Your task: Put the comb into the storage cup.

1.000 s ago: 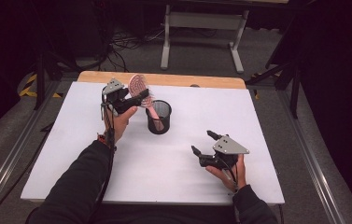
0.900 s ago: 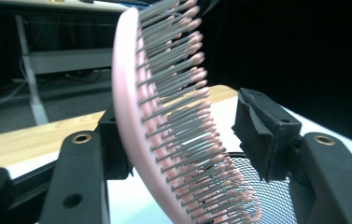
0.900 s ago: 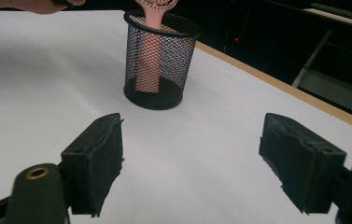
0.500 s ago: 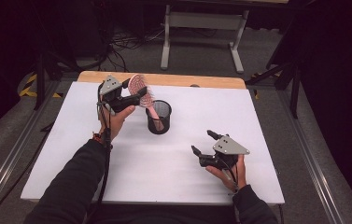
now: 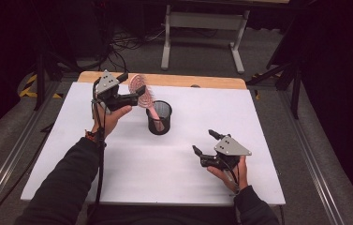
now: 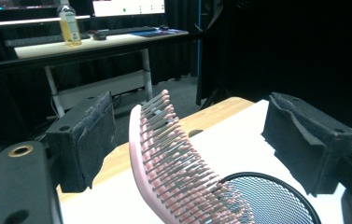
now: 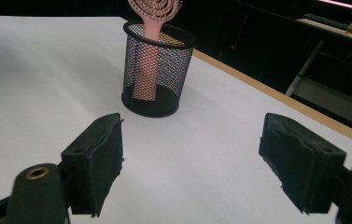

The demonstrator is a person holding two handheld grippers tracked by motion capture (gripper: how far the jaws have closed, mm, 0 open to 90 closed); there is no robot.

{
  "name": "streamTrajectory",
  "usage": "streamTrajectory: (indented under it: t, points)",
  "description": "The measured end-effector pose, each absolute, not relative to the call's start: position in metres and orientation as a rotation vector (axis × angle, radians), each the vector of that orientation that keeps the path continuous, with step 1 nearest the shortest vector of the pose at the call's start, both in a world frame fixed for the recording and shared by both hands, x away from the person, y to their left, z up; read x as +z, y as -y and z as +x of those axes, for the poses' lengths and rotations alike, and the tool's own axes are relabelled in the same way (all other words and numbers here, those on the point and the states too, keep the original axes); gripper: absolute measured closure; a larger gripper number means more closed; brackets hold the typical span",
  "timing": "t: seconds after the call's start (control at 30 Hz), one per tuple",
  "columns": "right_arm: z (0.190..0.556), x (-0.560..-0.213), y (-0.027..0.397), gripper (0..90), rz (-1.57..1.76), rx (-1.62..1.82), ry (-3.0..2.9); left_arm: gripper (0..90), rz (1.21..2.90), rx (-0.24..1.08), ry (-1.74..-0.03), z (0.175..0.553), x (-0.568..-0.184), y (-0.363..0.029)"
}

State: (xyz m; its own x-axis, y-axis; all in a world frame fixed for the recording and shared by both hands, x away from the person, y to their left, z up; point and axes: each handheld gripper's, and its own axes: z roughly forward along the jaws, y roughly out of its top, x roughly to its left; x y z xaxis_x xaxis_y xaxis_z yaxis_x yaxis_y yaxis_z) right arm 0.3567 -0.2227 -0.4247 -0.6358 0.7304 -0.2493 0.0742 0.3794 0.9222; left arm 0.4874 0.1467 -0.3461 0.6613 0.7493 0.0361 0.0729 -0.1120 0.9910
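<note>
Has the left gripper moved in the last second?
Yes. The left gripper drew back from the cup, its jaws just opening off the brush.

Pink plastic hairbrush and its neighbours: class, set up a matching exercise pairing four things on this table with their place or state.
1 pink plastic hairbrush
2 black wire-mesh cup
3 left gripper
4 right gripper

a near table edge, jaws apart on nothing
b handle down in the cup
c stands mid-table
d jaws just opened, either side of the brush head, not pressing

Pairs: 1-b, 2-c, 3-d, 4-a
</note>
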Motion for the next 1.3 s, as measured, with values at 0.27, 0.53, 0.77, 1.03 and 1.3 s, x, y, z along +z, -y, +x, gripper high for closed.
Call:
streamTrajectory:
  t: [0.27, 0.53, 0.77, 1.03, 1.3]
  points:
    - [0.357, -0.421, 0.226, 22.6, 0.702, 1.294, -1.965, 11.7, 1.643, 0.654, -0.638, 0.477, -0.336, -0.150]
    - [0.357, -0.421, 0.224, 21.3, 0.699, 1.290, -1.946, 8.7, 1.620, 0.696, -0.628, 0.466, -0.334, -0.158]
    - [0.356, -0.419, 0.225, 20.7, 0.702, 1.303, -1.925, 7.1, 1.641, 0.698, -0.598, 0.454, -0.339, -0.164]
    - [0.356, -0.420, 0.224, 15.4, 0.710, 1.288, -1.918, 4.8, 1.644, 0.693, -0.558, 0.444, -0.338, -0.171]
    - [0.354, -0.418, 0.223, 12.0, 0.701, 1.288, -1.905, 4.2, 1.692, 0.693, -0.519, 0.435, -0.339, -0.174]
